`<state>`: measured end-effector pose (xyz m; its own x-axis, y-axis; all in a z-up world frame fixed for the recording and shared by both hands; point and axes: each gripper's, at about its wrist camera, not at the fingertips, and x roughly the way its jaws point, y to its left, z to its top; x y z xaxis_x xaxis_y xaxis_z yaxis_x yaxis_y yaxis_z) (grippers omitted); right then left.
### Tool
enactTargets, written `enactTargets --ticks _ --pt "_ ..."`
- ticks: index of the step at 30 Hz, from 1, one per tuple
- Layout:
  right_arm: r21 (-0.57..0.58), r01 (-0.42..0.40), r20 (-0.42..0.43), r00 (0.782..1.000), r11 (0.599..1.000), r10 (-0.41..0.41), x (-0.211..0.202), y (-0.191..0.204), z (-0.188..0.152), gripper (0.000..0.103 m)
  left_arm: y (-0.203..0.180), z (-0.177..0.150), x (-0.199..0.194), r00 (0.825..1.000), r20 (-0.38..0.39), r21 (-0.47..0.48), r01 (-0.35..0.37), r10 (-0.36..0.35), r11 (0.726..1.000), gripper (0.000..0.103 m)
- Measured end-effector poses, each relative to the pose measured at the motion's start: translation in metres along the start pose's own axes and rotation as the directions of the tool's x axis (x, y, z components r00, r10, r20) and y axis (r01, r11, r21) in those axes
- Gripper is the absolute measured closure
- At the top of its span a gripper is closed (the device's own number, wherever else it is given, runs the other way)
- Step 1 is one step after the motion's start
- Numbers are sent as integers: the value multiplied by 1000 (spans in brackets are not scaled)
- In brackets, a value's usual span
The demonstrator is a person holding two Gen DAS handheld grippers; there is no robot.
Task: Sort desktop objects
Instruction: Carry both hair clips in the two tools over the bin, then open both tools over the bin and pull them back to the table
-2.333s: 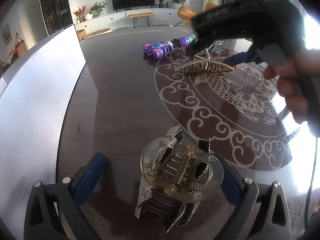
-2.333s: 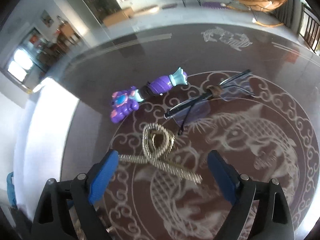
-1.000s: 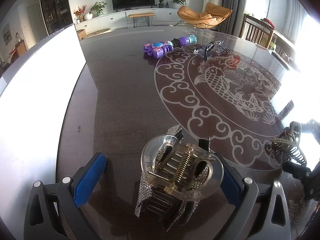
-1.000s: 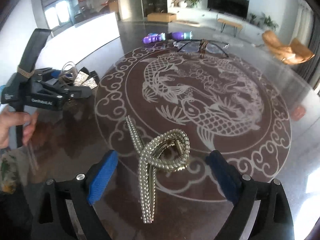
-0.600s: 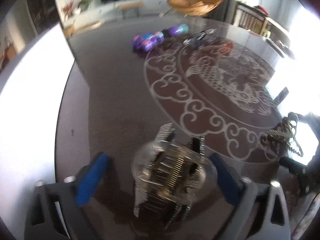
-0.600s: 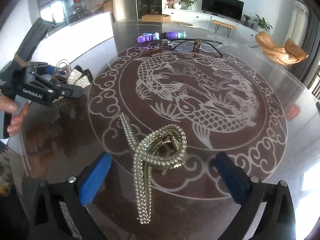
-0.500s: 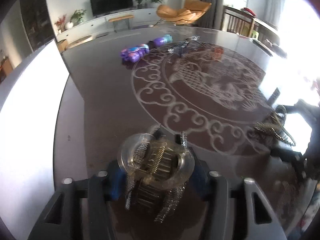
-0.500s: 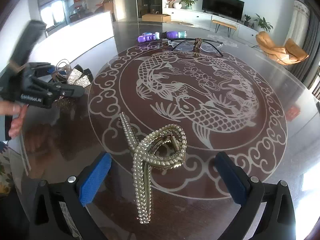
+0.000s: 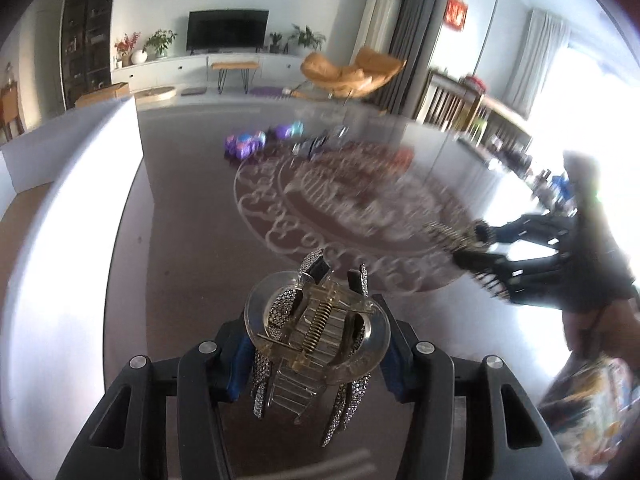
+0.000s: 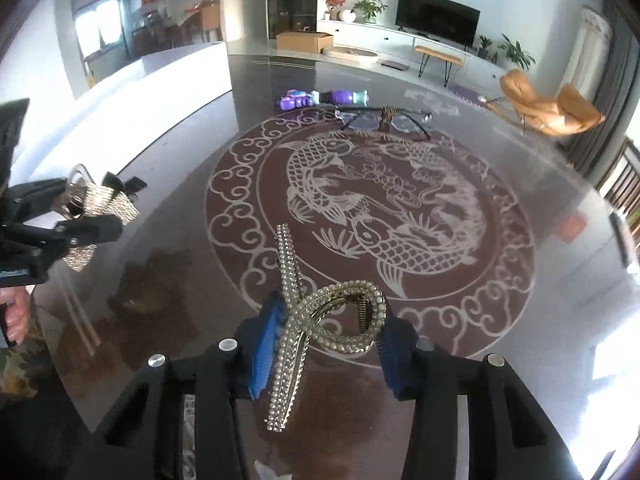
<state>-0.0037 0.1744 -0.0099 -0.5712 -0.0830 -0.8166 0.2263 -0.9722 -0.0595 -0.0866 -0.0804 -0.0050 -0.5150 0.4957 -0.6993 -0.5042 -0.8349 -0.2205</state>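
A clear hair claw with rhinestone teeth (image 9: 316,332) sits between the blue pads of my left gripper (image 9: 316,354), which is shut on it and holds it above the dark table; from the right wrist view that gripper (image 10: 112,206) and claw (image 10: 90,200) are at the left edge. A pearl-studded gold hair clip (image 10: 332,320) lies between the pads of my right gripper (image 10: 328,348). Its jaws are closing and both pads touch the clip. In the blurred left wrist view the right gripper (image 9: 474,244) carries the clip (image 9: 448,234) at the right.
The round table (image 10: 400,208) bears a koi pattern. At its far side lie a purple toy (image 10: 320,98) and a pair of glasses (image 10: 384,120). A white counter (image 10: 160,76) runs along the left. A hand (image 10: 16,320) grips the left handle.
The left gripper closed on the clear claw and rose with it. The right gripper's pads closed in on the pearl clip within the last half second and it rose a little.
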Motion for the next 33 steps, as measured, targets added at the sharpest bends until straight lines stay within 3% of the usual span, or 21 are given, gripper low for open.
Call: enactTargets --ticks 3,7,9,11,17,23,25,26,27,28,29,30,33 --pt "-4 -14 31 999 1000 14 -17 11 22 58 7 13 -38 997 60 -43 55 -52 998 51" --pt "-30 -90 102 990 995 93 -39 51 65 58 46 31 -101 989 144 -79 54 -42 995 51" --pt "-65 -144 138 979 987 152 -46 83 89 58 73 36 -123 988 156 -101 25 -9 995 51" --pt "-110 -206 166 961 972 222 -51 120 111 58 109 40 -143 985 147 -113 -72 88 991 51" --pt "-260 -345 171 903 902 395 -51 237 150 58 227 34 -160 948 18 -219 -307 319 926 51" --pt "-372 -398 83 886 839 457 -18 320 132 58 292 5 -145 893 -115 -276 -450 435 849 51" --pt "-388 -409 46 887 826 460 -4 339 123 58 306 -1 -137 880 -183 -308 -476 439 824 49" --pt "-385 -418 27 886 823 463 1 343 120 57 310 -3 -137 878 -197 -332 -478 436 813 47" --pt "-377 -423 3 889 824 458 8 347 119 53 314 -2 -137 877 -194 -345 -481 440 806 30" --pt "-364 -418 -25 898 832 440 15 350 118 38 316 -2 -138 873 -190 -356 -488 449 797 6" --pt "-346 -419 -48 902 840 430 22 349 119 30 314 -1 -137 869 -190 -357 -495 457 792 0" --pt "-326 -434 -51 895 840 442 23 347 120 23 311 -1 -136 865 -188 -351 -501 465 791 0" --pt "-284 -470 10 870 836 493 6 327 122 22 307 -1 -128 861 -200 -320 -508 467 800 0"
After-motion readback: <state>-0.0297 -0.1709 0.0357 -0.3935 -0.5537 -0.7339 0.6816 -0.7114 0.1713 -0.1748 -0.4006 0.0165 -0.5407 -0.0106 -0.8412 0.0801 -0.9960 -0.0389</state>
